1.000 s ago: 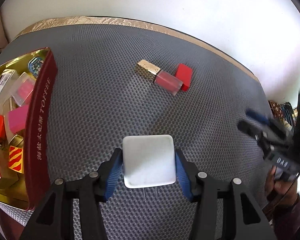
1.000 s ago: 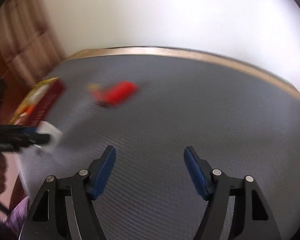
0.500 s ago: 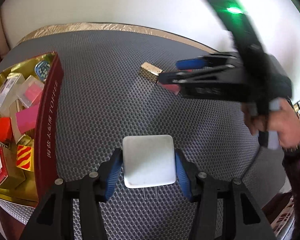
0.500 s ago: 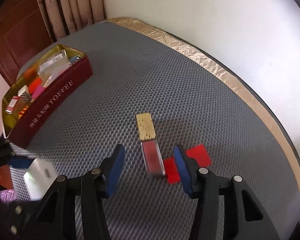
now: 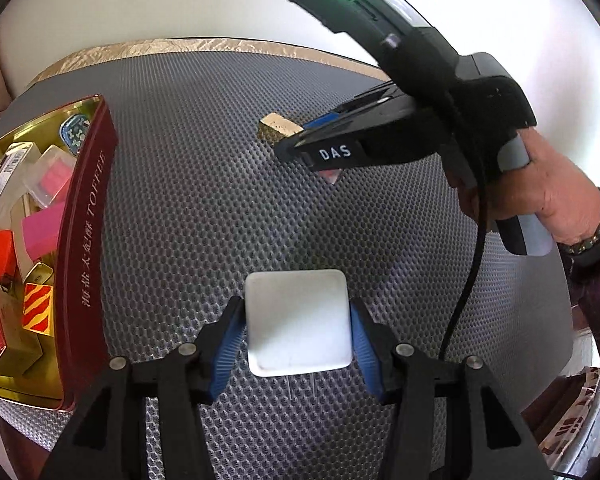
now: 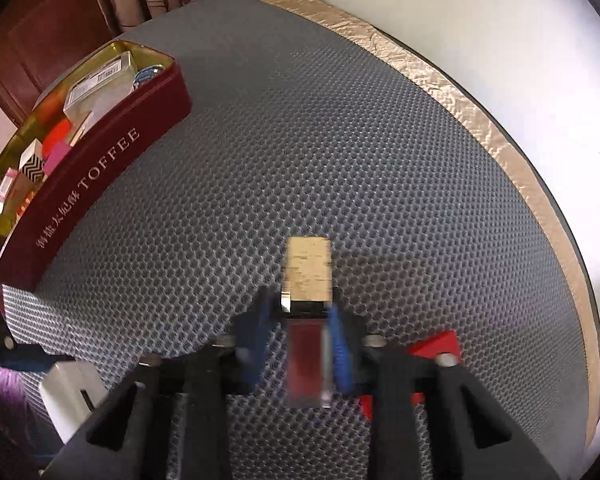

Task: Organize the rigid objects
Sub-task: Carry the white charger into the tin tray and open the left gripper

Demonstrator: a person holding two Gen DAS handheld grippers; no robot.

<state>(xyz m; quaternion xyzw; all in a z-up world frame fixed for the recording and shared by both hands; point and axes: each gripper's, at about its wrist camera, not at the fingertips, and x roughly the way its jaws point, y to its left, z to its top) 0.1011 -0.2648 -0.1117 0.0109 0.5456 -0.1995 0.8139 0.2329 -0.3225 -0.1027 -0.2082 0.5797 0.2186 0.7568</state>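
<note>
Blue-padded jaws of the right gripper (image 6: 300,344) have just been closing and now pinch the clear red bottle with a gold cap (image 6: 309,300) between them, the gold cap sticking out past the fingertips, the red body blurred between the pads. That bottle sits toward the far side of the grey honeycomb mat (image 6: 340,160), near the gold foil edge (image 6: 480,120), and a flat red piece (image 6: 436,345) lies just beside it on the right, partly hidden behind the gripper. In the left wrist view the person's right hand (image 5: 540,192) holds that gripper by its handle, a beaded bracelet at the wrist. The left gripper (image 5: 298,330) is clenched on a white square block (image 5: 298,320), both blue pads pressed flat to its sides, over the near part of the mat. At the mat's left edge stands the dark red toffee tin (image 6: 112,160), gold inside and open, already filled with small boxes and cases in pink, orange, red and clear plastic. Curtains and a brown wooden door stand behind the tin.
</note>
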